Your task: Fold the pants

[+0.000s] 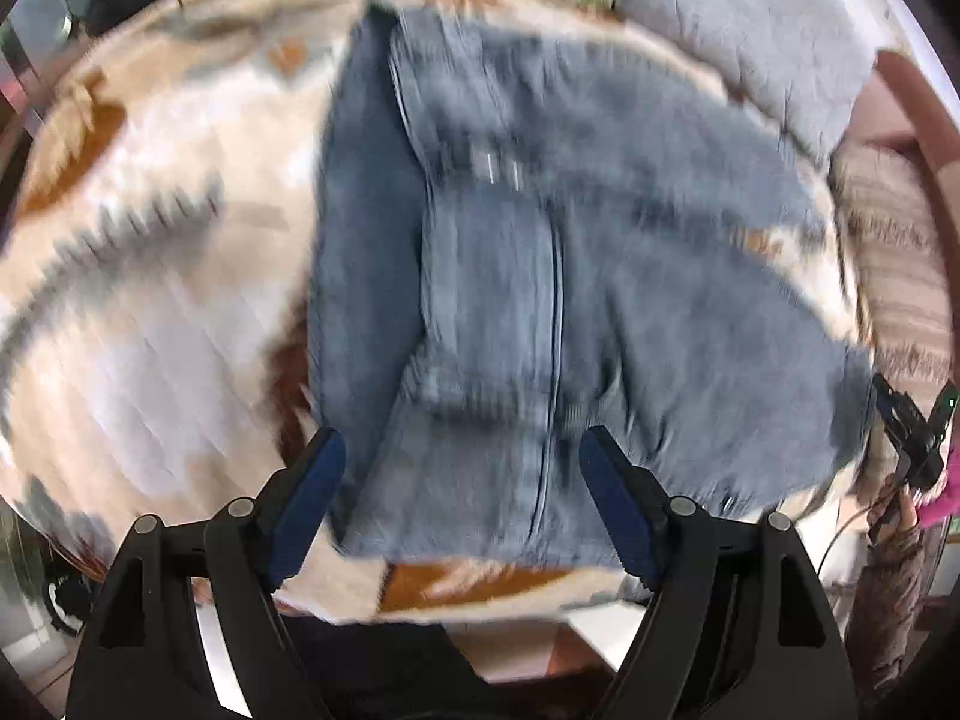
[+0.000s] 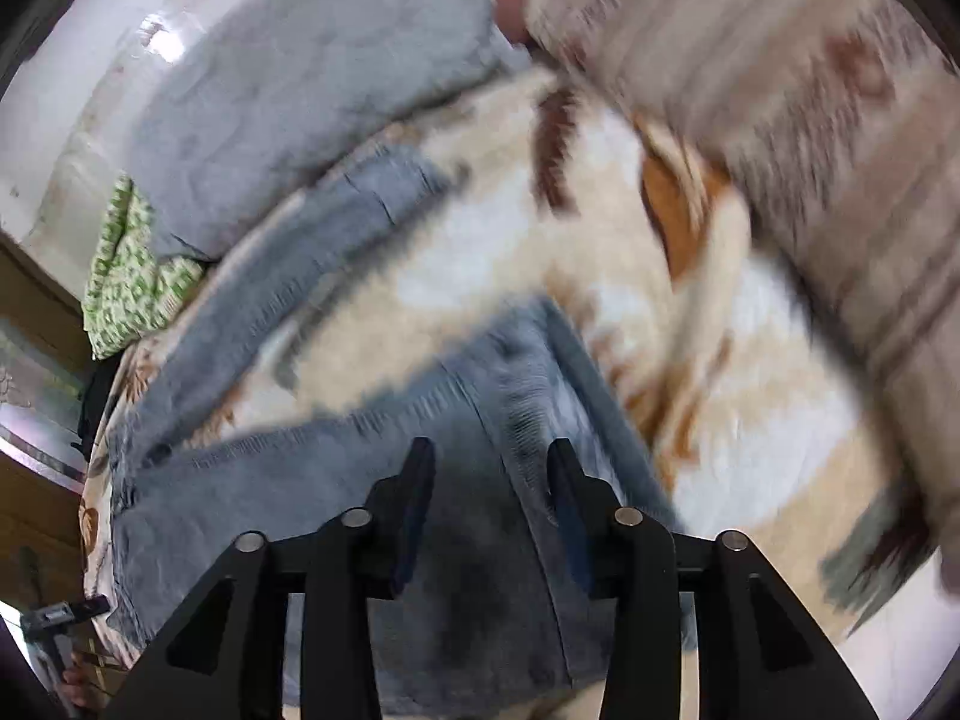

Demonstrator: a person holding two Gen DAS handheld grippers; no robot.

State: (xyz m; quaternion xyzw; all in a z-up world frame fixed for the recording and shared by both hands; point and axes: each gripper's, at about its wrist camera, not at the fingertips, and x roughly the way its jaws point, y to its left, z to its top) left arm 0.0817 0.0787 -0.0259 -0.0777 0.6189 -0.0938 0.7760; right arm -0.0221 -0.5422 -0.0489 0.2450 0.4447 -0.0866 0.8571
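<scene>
Grey-blue pants (image 1: 558, 276) spread flat on a cream, orange and grey patterned blanket (image 1: 156, 312), below and ahead of both tongs. Both views motion-blurred.

Left wrist view: left gripper (image 1: 462, 456) wide open above the near end of the denim, blue pads (image 1: 309, 504) clear of the cloth, nothing pinched between them. A long centre seam running away from the tongs straight up the picture; a folded flap lying alongside it, left of the seam. Far right, past the fabric's edge, the other black tool (image 1: 909, 432) just visible.

Right wrist view: right gripper (image 2: 489, 456) partly open, empty, over the broad dark part of the pants (image 2: 480, 570). Two legs diverging from there, one reaching forward between the fingers, the other stretching away up-left. Long axis thus slanting from the tongs toward the upper left. Grey pillow (image 2: 300, 108) and green-patterned cloth (image 2: 126, 264) beyond that far leg.
</scene>
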